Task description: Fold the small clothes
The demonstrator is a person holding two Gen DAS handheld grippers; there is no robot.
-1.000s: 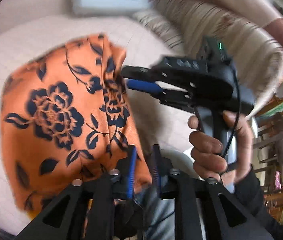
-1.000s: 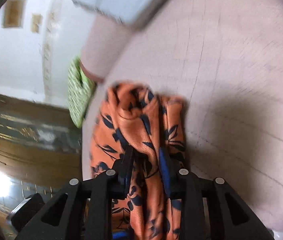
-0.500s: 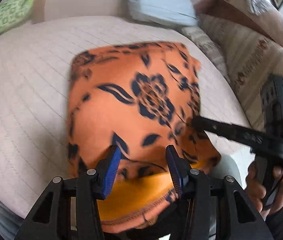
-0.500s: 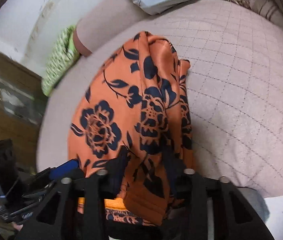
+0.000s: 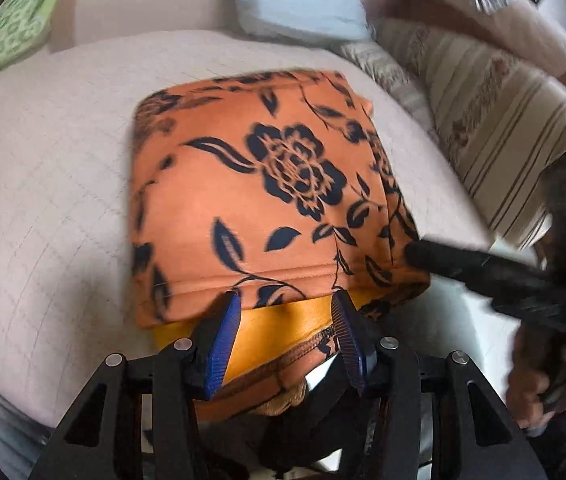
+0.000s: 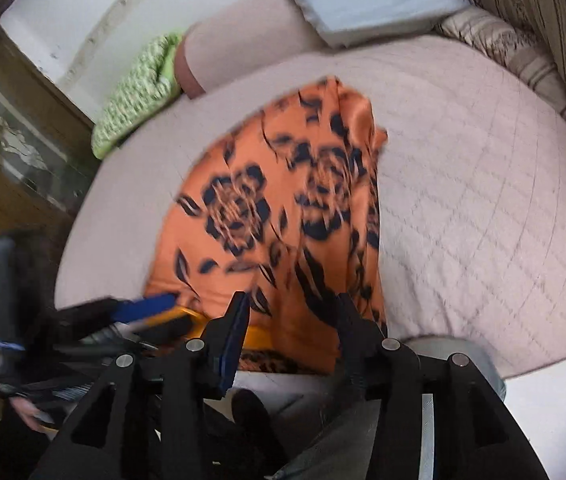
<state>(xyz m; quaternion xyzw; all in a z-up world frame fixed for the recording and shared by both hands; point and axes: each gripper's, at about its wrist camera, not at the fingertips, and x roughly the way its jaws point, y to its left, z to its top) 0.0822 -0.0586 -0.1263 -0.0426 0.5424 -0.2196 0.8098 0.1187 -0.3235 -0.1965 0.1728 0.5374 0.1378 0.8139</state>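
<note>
An orange garment with a dark blue flower print (image 5: 267, 200) lies folded on the pale quilted bed (image 5: 43, 208); it also shows in the right wrist view (image 6: 283, 216). Its near edge hangs over the bed's front edge, showing a plain orange lining (image 5: 283, 332). My left gripper (image 5: 285, 320) is open and empty, its fingers astride that near edge. My right gripper (image 6: 293, 318) is open and empty over the garment's near right edge. In the left wrist view the right gripper's black fingers (image 5: 475, 264) reach the garment's right corner.
A light blue pillow (image 5: 303, 0) and striped cushions (image 5: 495, 120) lie at the far and right side of the bed. A green patterned cloth (image 6: 139, 92) lies at the far left. A dark wooden cabinet (image 6: 11, 140) stands left of the bed.
Both grippers held the garment a second ago and laid it down on the bed. Both have since opened and let go, and the garment now lies flatter.
</note>
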